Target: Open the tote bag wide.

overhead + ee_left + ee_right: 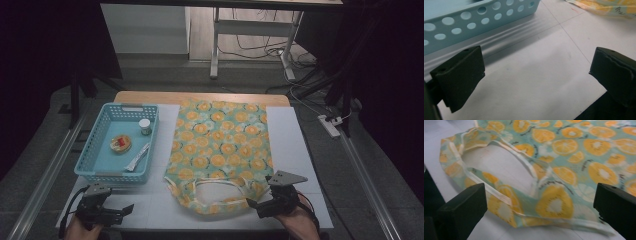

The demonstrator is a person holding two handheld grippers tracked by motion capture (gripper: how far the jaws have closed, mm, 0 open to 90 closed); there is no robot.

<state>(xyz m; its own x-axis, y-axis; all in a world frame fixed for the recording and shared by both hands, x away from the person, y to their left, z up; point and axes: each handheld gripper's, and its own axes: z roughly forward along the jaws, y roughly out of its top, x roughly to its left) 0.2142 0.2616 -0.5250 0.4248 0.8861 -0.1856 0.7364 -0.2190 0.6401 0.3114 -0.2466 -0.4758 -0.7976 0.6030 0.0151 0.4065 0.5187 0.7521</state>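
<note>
A tote bag [220, 145] printed with orange slices on pale green lies flat mid-table, its handles [215, 187] toward the person. My right gripper [255, 207] sits at the bag's near right corner, open. In the right gripper view the bag [574, 152] and one handle strap [499, 195] lie between and just ahead of the wide-apart jaws of the right gripper [539, 205]. My left gripper [125, 211] rests near the front left edge, open and holding nothing. In the left gripper view the left gripper [536, 72] has bare white sheet between its jaws.
A light blue perforated basket [100, 172] stands at the left, holding a small jar [145, 126], a round tin [120, 143] and a white tube [137, 157]. Its wall [474, 20] is close ahead of the left gripper. White sheets [292, 145] cover the table.
</note>
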